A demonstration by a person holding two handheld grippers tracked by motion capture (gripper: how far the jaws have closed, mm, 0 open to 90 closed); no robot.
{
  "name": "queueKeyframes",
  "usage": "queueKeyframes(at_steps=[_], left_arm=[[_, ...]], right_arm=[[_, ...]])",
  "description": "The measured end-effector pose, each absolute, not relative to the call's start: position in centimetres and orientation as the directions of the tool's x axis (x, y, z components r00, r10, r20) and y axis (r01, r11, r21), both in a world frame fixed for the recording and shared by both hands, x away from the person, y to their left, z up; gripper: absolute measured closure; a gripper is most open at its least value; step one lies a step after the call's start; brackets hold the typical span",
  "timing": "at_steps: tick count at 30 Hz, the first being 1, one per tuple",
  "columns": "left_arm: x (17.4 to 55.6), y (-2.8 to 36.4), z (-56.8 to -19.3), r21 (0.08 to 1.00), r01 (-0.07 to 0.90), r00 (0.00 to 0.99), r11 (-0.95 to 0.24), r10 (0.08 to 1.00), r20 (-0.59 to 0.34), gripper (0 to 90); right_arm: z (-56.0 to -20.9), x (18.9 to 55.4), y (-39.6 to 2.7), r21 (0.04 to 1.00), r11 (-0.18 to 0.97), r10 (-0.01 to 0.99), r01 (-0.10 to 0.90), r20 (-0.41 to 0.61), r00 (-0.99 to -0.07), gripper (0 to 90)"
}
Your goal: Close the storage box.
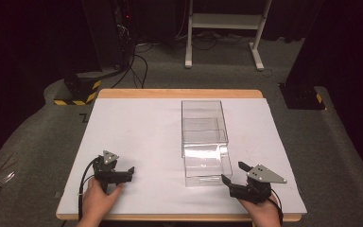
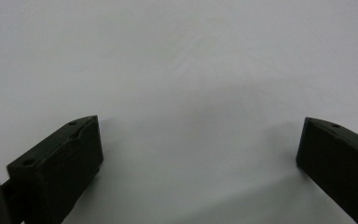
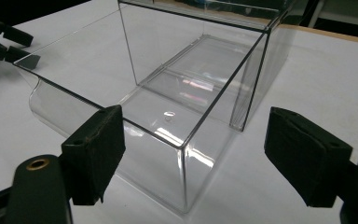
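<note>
Table: a wooden table (image 1: 179,93) covered by a white sheet (image 1: 137,142), standing on grey carpet.
Box: a clear plastic box (image 1: 203,124) sits on the sheet, a little right of the middle, its long side running away from the person.
Drawer: a clear drawer (image 1: 207,166) is pulled partly out of the box toward the person; its near end sticks out past the box front. In the right gripper view the drawer (image 3: 135,116) looks empty, with a small hole in its floor.
Left gripper: the left gripper (image 1: 131,172) rests low at the near left of the sheet, held in the person's left hand (image 1: 99,198), pointing right toward the drawer but well apart from it. In the left gripper view its jaws stand wide apart, released, with only white sheet between them.
Right gripper: the right gripper (image 1: 234,172) is held in the right hand (image 1: 263,210) at the near right, just beside the drawer's near right corner, pointing up-left at it. Its jaws are parted, grasping nothing; in the right gripper view that corner of the drawer lies ahead between them, and whether the left jaw brushes the front wall I cannot tell.
Background: a white frame (image 1: 227,28) and cables on the floor beyond the table.
</note>
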State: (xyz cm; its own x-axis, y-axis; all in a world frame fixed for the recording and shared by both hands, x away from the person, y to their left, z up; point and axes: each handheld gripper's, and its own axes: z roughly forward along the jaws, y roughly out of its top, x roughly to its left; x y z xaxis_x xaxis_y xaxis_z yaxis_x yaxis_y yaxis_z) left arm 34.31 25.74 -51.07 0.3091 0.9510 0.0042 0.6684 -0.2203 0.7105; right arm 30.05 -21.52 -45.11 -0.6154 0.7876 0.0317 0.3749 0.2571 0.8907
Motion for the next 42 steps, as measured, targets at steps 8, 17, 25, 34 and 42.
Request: queueKeyframes(at_steps=[8, 17, 25, 34, 42], left_arm=[[34.3, 25.7, -51.1, 0.711, 0.668, 0.309, -0.22, 0.951, 0.004, 0.5], [34.3, 25.7, -51.1, 0.71, 0.668, 0.309, -0.22, 0.951, 0.004, 0.5], [34.3, 25.7, -51.1, 0.71, 0.668, 0.309, -0.22, 0.951, 0.004, 0.5], [34.3, 25.8, -51.1, 0.71, 0.669, 0.31, -0.221, 0.951, 0.005, 0.5], [34.3, 25.8, -51.0, 0.708, 0.669, 0.311, -0.224, 0.95, 0.006, 0.5]], right_arm=[[-45.3, 30.8, -21.2, 0.896, 0.239, 0.796, 0.375, 0.041, -0.604, 22.0], [-46.3, 30.3, -21.4, 0.874, 0.279, 0.794, 0.397, 0.023, -0.608, 22.7], [-46.7, 30.9, -21.1, 0.869, 0.281, 0.803, 0.408, 0.02, -0.595, 21.7], [-46.9, 31.7, -20.4, 0.87, 0.278, 0.815, 0.408, 0.011, -0.58, 18.2], [-46.9, 32.2, -20.2, 0.868, 0.273, 0.826, 0.414, 0.009, -0.564, 15.9]])
